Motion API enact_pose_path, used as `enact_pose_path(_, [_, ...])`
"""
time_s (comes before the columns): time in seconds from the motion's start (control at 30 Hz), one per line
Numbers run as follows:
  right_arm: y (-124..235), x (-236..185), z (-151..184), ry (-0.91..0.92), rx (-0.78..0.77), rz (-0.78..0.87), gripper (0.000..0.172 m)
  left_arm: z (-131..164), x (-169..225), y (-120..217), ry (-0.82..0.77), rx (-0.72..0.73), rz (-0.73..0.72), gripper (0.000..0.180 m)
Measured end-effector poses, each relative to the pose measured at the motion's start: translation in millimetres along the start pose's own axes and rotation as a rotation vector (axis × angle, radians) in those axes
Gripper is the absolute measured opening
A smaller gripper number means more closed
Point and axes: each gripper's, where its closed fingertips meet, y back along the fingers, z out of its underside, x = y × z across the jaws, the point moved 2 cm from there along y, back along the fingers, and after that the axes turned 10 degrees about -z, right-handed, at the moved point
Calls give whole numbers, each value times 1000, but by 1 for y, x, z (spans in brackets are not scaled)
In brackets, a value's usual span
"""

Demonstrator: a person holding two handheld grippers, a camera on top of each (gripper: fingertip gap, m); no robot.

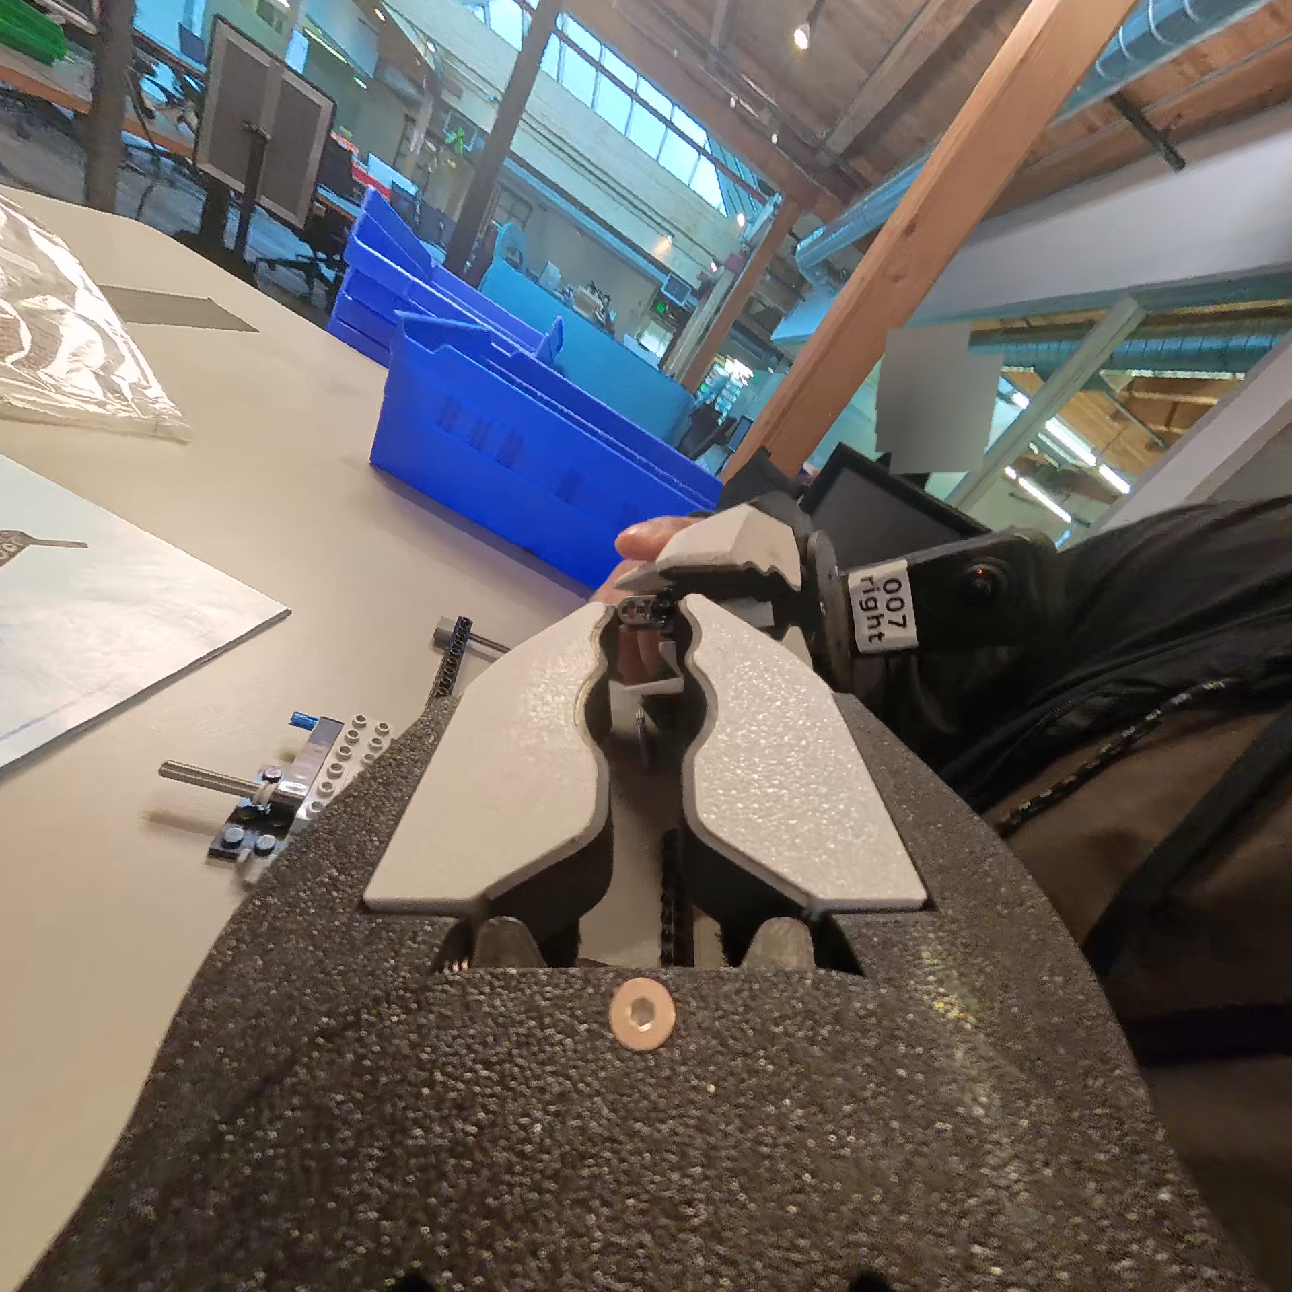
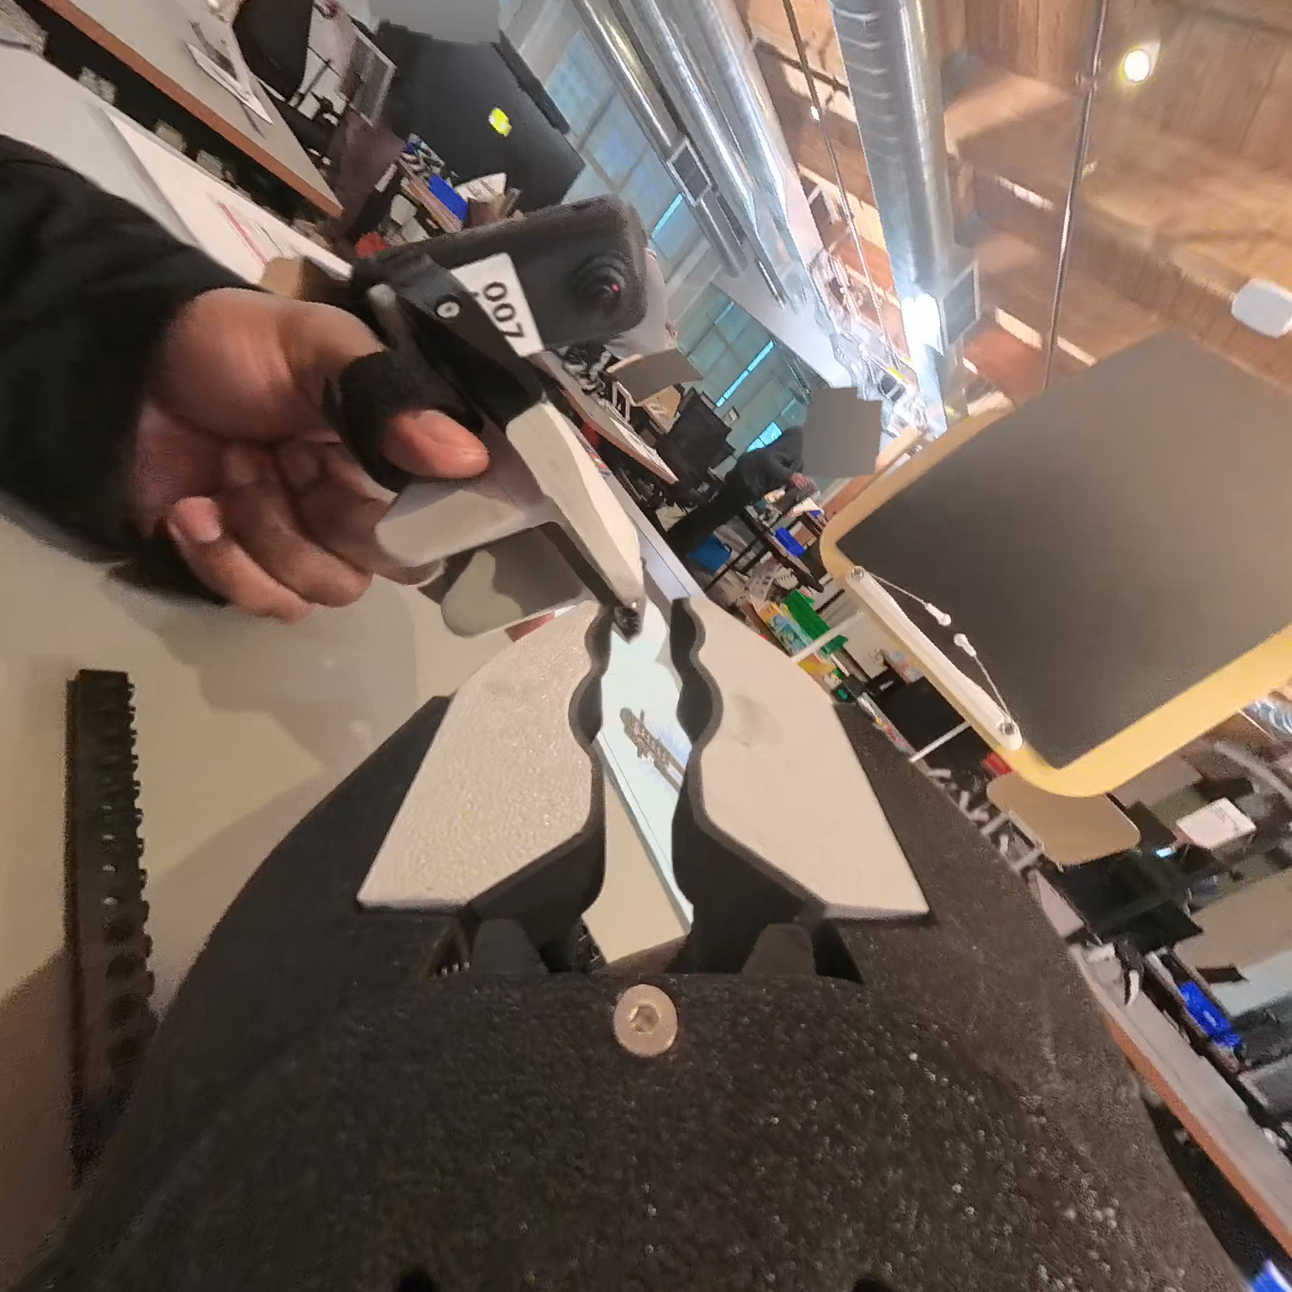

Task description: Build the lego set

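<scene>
In the left wrist view my left gripper (image 1: 647, 612) is shut on a small grey and black pin-like piece (image 1: 637, 609) that spans its two tips, held above the grey table (image 1: 245, 419). My right gripper (image 1: 664, 570) comes in from the right, and its tips hover just above that piece. In the right wrist view my right gripper (image 2: 643, 619) is open, with a clear gap between its pads. The left gripper (image 2: 626, 601), held by a hand (image 2: 266, 447), brings the dark piece (image 2: 627, 621) close to my right gripper's left fingertip (image 2: 594, 629). The other fingertip stands apart from it.
A long black toothed beam (image 1: 451, 657) lies on the table; it also shows in the right wrist view (image 2: 105, 874). A small assembly of grey and dark plates with an axle (image 1: 307, 776), a paper booklet (image 1: 105, 615), a plastic bag (image 1: 63, 335) and blue bins (image 1: 531, 447) are nearby. The tips of both grippers are at nearly the same place.
</scene>
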Motion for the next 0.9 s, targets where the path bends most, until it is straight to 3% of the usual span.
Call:
enact_pose_path(0.17, [1, -8, 0, 5, 28, -139, 27, 16, -2, 12, -67, -225, 49, 15])
enact_pose_path(0.37, [3, -35, -4, 74, 33, -308, 28, 32, 3, 19, -77, -382, 89, 15])
enact_pose_path(0.63, [-4, -58, 1, 188, 15, -357, 32, 48, 9, 20, -20, -485, 149, 15])
enact_pose_path(0.9, [-8, -62, 3, 178, 3, -356, 21, 60, 4, 20, 25, -545, 147, 15])
